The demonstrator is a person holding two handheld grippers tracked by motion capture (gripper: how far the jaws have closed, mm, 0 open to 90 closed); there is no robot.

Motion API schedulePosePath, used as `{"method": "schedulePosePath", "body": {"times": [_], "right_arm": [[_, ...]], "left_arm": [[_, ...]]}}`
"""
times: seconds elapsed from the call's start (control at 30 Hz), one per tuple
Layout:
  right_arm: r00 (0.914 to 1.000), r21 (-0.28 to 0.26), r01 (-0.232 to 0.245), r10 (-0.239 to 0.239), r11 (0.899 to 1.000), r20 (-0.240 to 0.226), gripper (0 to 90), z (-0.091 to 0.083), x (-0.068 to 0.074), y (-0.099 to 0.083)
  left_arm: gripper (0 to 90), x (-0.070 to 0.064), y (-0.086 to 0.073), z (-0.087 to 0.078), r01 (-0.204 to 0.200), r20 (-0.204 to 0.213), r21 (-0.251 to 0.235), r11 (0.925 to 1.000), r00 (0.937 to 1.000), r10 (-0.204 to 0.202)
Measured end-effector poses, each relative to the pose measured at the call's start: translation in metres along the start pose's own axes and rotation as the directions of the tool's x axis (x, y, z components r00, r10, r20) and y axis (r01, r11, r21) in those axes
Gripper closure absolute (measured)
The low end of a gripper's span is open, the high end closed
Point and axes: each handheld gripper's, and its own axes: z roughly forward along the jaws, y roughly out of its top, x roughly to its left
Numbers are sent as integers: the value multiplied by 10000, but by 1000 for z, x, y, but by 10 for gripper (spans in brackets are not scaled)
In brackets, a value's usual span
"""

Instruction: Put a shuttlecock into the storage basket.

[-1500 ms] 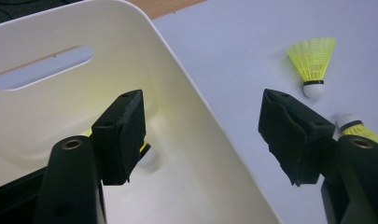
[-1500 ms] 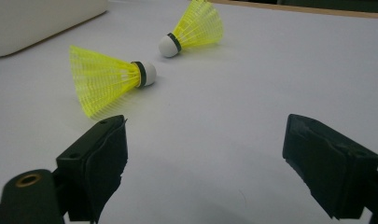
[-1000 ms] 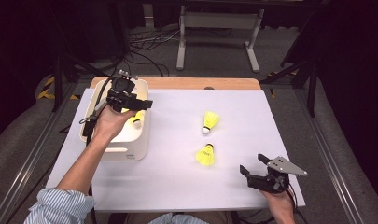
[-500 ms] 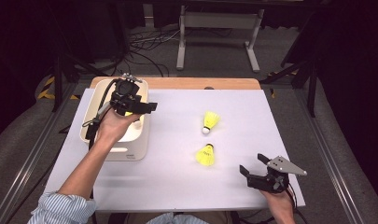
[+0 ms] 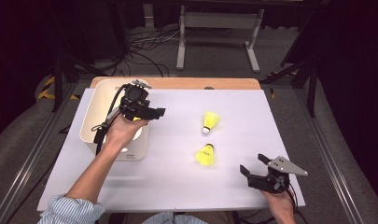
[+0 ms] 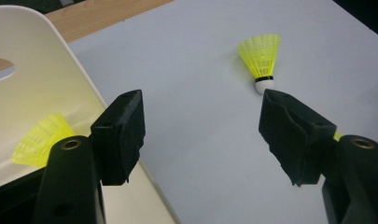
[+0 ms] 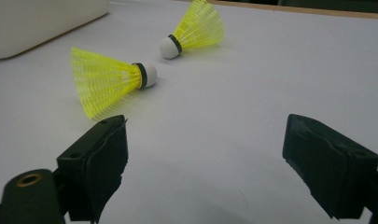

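Two yellow shuttlecocks lie on the white table: one (image 5: 210, 120) farther back, one (image 5: 206, 155) nearer. A third shuttlecock (image 6: 37, 140) lies inside the white bin (image 5: 95, 107) at the left. My left gripper (image 5: 154, 112) hovers over the bin's right rim, open and empty, with its jaws pointing right toward the far shuttlecock (image 6: 261, 58). My right gripper (image 5: 252, 163) rests low at the table's front right, open and empty. It faces the near shuttlecock (image 7: 107, 81), which lies on its side a short way ahead, with the far shuttlecock (image 7: 196, 28) behind it.
A wooden strip (image 5: 177, 83) runs along the table's back edge. Metal rails (image 5: 326, 154) flank the table on both sides. Behind it are a stand's legs (image 5: 214, 28) and cables on the floor. The bin's corner (image 7: 37, 23) shows at the upper left of the right gripper view.
My left gripper has moved right and slightly nearer, from above the bin's inside to above its right rim. The right gripper and the two shuttlecocks on the table have stayed put.
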Motion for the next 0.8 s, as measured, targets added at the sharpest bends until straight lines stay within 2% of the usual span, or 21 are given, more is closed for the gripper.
{"method": "schedulePosePath", "body": {"times": [0.23, 0.8], "right_arm": [[10000, 26, -48, 48, 10000, -47, 146, 0, 0, 1], [10000, 36, -78, 78, 10000, 18, 153, 2, 2, 7]], "left_arm": [[322, -5, -2, 0, 96, 97, -80, 9999, 9999, -96], [320, -14, -12, 3, 1, 304, -122, 9999, 9995, 3]]}}
